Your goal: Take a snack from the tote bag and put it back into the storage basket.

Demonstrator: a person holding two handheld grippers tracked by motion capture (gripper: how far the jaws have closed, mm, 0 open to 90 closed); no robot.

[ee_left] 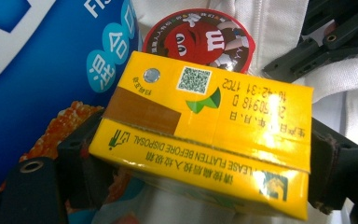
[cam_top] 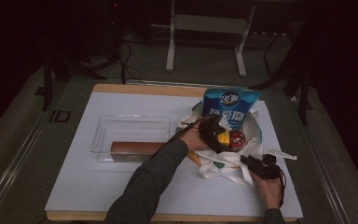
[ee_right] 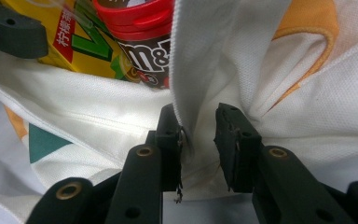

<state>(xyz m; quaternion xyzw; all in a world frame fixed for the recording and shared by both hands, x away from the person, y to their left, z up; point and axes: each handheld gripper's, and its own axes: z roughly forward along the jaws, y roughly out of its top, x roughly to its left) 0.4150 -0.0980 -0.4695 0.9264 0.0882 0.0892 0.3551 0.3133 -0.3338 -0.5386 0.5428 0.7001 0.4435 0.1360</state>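
Observation:
A yellow drink carton (ee_left: 200, 116) lies crosswise between the pads of my left gripper (ee_left: 205, 158), which is shut on it. In the high view this gripper (cam_top: 216, 135) holds the carton (cam_top: 223, 138) inside the mouth of a white tote bag (cam_top: 223, 168). Beside the carton stands a red-lidded M&M's tub (cam_top: 237, 138) (ee_left: 198, 39) (ee_right: 137, 42). A blue snack bag (cam_top: 230, 106) (ee_left: 37, 70) stands upright at the far side of the tote. My right gripper (cam_top: 249, 163) (ee_right: 198, 140) is shut on a fold of the tote's near rim (ee_right: 191, 70).
A clear plastic box (cam_top: 133, 116) sits left of the tote on the white board (cam_top: 121, 186), with a long brown bar (cam_top: 135, 147) along its near side. The person's left sleeve (cam_top: 149, 182) crosses the board's front. Dark floor and a stand's white legs (cam_top: 170, 46) lie beyond.

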